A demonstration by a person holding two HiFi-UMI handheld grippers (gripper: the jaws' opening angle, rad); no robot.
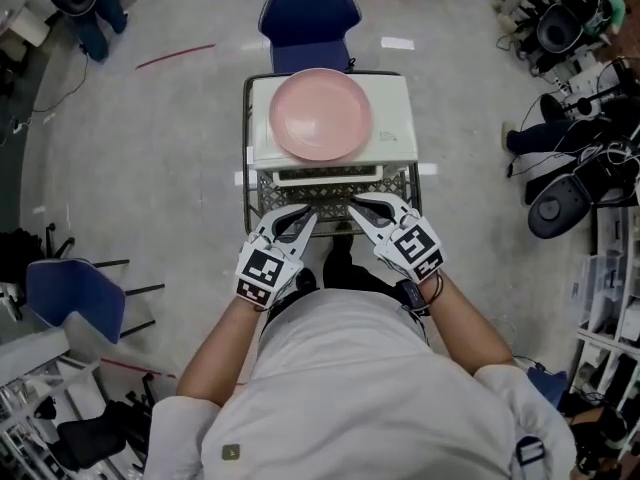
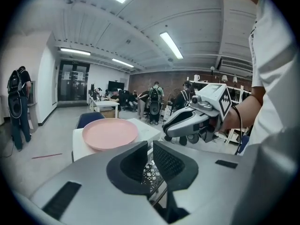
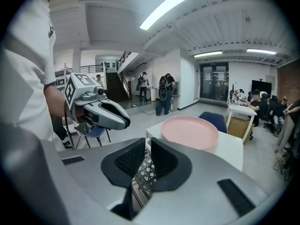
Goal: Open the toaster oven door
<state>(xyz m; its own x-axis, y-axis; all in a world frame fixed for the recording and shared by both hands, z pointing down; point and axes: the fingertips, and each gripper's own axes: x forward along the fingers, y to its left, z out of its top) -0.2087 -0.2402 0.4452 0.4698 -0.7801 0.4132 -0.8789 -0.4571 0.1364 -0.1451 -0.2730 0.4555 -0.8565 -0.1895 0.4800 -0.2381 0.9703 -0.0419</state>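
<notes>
Showing only a thin slit between its black ribbed pads, the left gripper (image 2: pixel 150 149) holds nothing; white lattice is visible through the gap, beyond the tips. Right gripper (image 3: pixel 148 149): same state, jaws narrow, not quite closed, nothing gripped, lattice seen through the slit.

Both grippers sit side by side, tips angled toward each other and tilted downward. Each appears in the other's gripper view, close alongside. Marker cubes (image 1: pixel 262 271) face up toward the head camera.

Head view: both sets of tips lie over the near edge of a white lattice crate (image 1: pixel 330 190). Contact with the crate cannot be confirmed.

Toaster oven (image 1: pixel 395 118): white, directly ahead of the grippers, just past the crate's near edge, with a metal frame along its sides. Only its top is clear from above, so the state of the door cannot be read. The grippers are near its front but apart from it.

Pink plate (image 1: pixel 320 114) rests on the oven top, toward the left side.

Blue chair (image 1: pixel 308 18) stands behind the oven; a second blue chair (image 1: pixel 75 298) is off to the person's left. Grey floor all round.
</notes>
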